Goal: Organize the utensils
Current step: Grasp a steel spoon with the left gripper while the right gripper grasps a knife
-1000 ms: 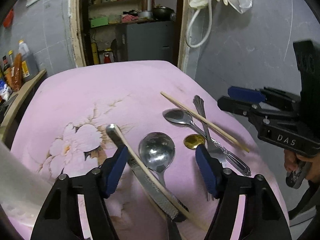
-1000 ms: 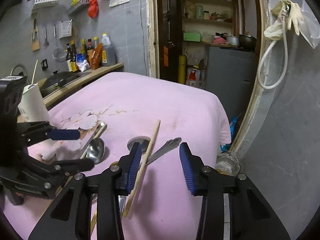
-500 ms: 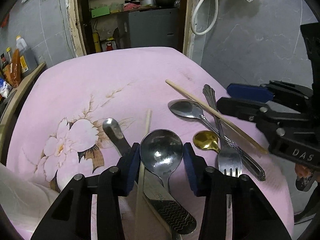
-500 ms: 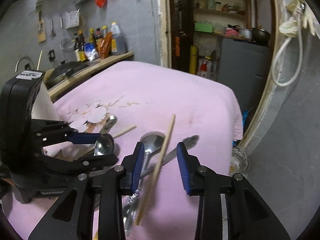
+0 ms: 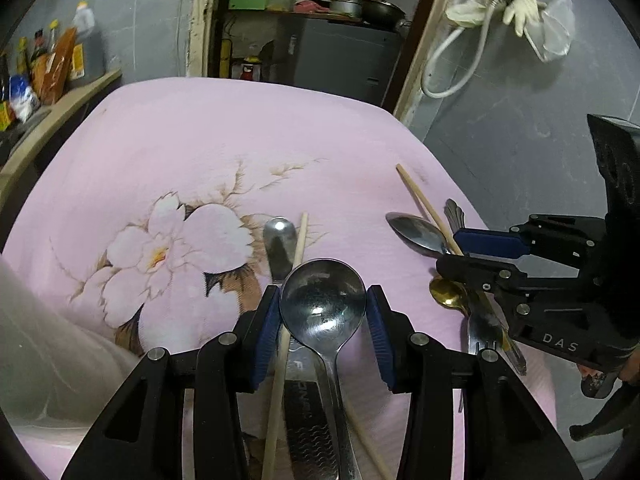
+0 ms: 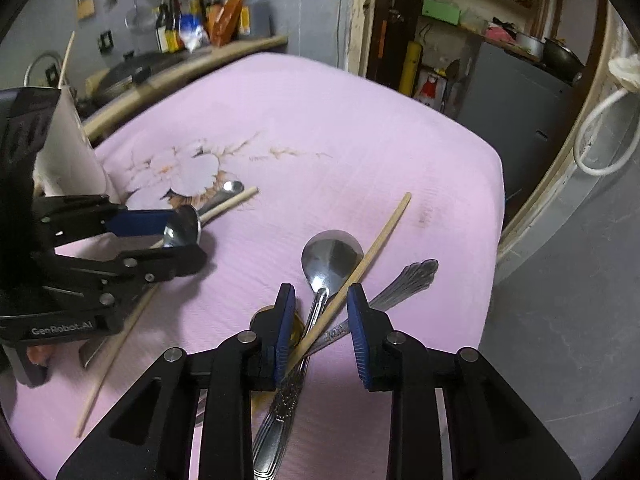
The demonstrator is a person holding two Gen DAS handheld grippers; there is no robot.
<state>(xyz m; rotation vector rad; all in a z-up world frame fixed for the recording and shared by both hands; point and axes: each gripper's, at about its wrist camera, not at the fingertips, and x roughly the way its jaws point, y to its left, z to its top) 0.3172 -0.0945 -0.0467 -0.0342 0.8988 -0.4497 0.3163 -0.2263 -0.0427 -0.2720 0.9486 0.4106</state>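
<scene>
Utensils lie on a pink flowered cloth (image 5: 200, 140). My left gripper (image 5: 323, 308) has its blue pads against both sides of the round bowl of a steel ladle spoon (image 5: 323, 304); a chopstick (image 5: 294, 264) and a flat steel handle (image 5: 279, 246) lie under it. My right gripper (image 6: 321, 320) is partly closed around a second chopstick (image 6: 376, 236) and a steel spoon (image 6: 331, 256); its left pad touches the chopstick. A fork handle (image 6: 408, 280) and a gold spoon (image 5: 446, 292) lie there too. The right gripper also shows in the left wrist view (image 5: 472, 252).
A white paper cup (image 6: 68, 152) stands at the cloth's left edge behind the left gripper (image 6: 182, 236). A counter with bottles (image 6: 200, 20) runs along the back left. The cloth's right edge (image 6: 492, 200) drops to the grey floor. A doorway with shelves is behind.
My left gripper has closed from wide open onto the ladle spoon's bowl and lifted slightly. My right gripper has narrowed and moved over the chopstick and spoon.
</scene>
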